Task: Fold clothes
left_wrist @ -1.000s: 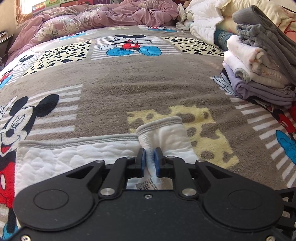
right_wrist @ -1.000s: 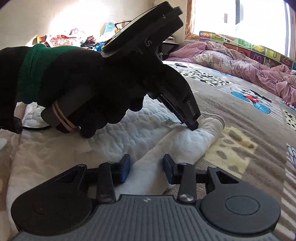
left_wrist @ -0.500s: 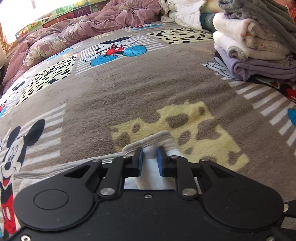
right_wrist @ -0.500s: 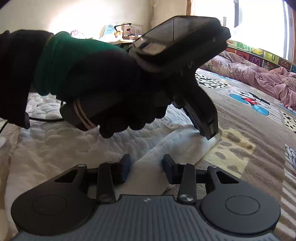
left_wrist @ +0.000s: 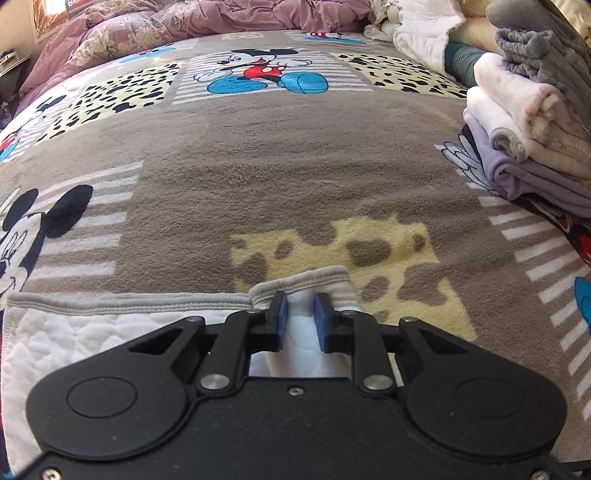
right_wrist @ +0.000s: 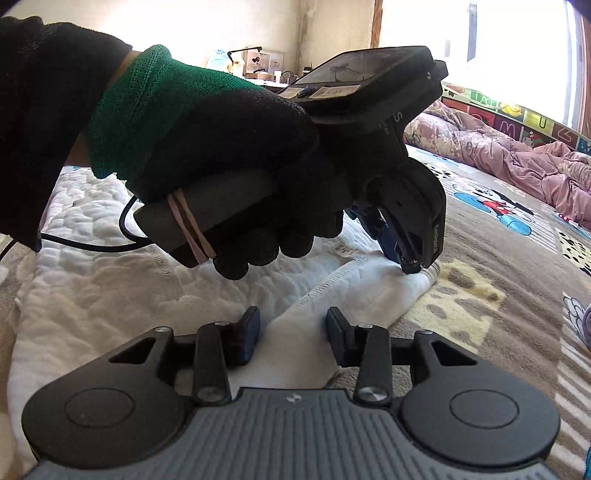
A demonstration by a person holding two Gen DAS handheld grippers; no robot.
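A white quilted garment (left_wrist: 92, 332) with grey trim lies flat on the cartoon-mouse blanket (left_wrist: 295, 166). Its sleeve (right_wrist: 369, 288) is folded across toward the yellow patch. My left gripper (left_wrist: 299, 299) points steeply down at the sleeve's grey cuff (left_wrist: 306, 282), with its blue pads narrowly apart and pinching a ridge of white cloth. From the right wrist view, a hand in a black glove (right_wrist: 221, 166) holds the left gripper (right_wrist: 410, 267), tips on the cuff end. My right gripper (right_wrist: 291, 314) hovers open over the sleeve near the body (right_wrist: 110, 295), pads clear of the cloth.
A stack of folded clothes (left_wrist: 524, 147) in white, lilac and grey stands at the right on the blanket. A crumpled pink duvet (left_wrist: 184, 22) lies along the far side. A black cable (right_wrist: 92, 243) trails across the garment behind the gloved hand.
My left gripper has slid along the sleeve toward its cuff, so less sleeve shows beyond the tips. The right gripper has stayed put.
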